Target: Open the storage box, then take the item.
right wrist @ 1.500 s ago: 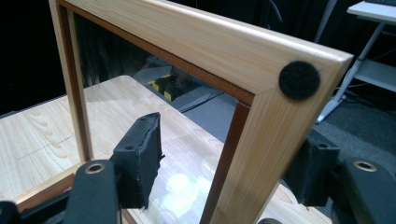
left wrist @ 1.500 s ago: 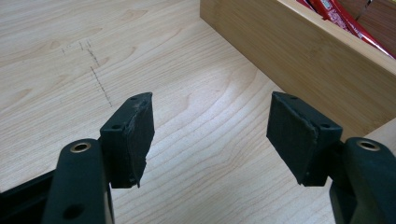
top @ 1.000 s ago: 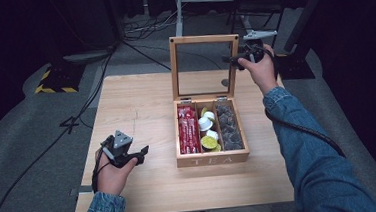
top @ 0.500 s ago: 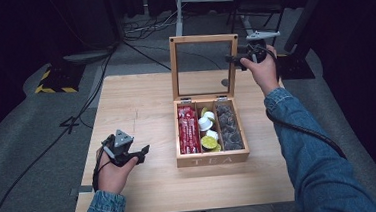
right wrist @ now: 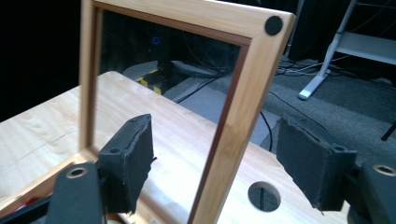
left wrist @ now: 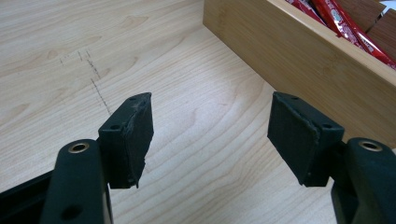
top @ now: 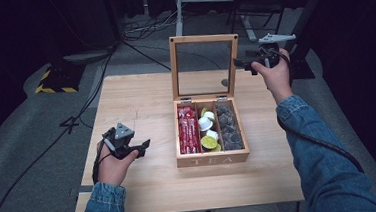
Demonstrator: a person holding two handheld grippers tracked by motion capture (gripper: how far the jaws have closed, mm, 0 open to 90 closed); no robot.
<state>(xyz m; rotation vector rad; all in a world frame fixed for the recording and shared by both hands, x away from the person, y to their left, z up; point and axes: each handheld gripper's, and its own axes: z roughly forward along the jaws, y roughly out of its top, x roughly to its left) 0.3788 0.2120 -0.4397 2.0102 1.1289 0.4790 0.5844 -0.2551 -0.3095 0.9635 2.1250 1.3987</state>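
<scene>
Your left gripper (top: 141,145) rests at seven o'clock with spread jaws pinching nothing. At centre the tea box (top: 212,158) sits full, its lid (top: 202,40) upright. At one o'clock, your right gripper (top: 239,62) straddles the lid's frame, jaws apart and not yet pressing, so the lid is already up and any closing remains.

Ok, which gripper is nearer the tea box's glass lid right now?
Right. The right gripper is at the upright glass lid, open jaws straddling its frame; the left gripper sits low, left of the box.

Pale wood tea box (top: 213,159); glossy glass lid (top: 204,64); matt wood table (top: 141,114)
</scene>
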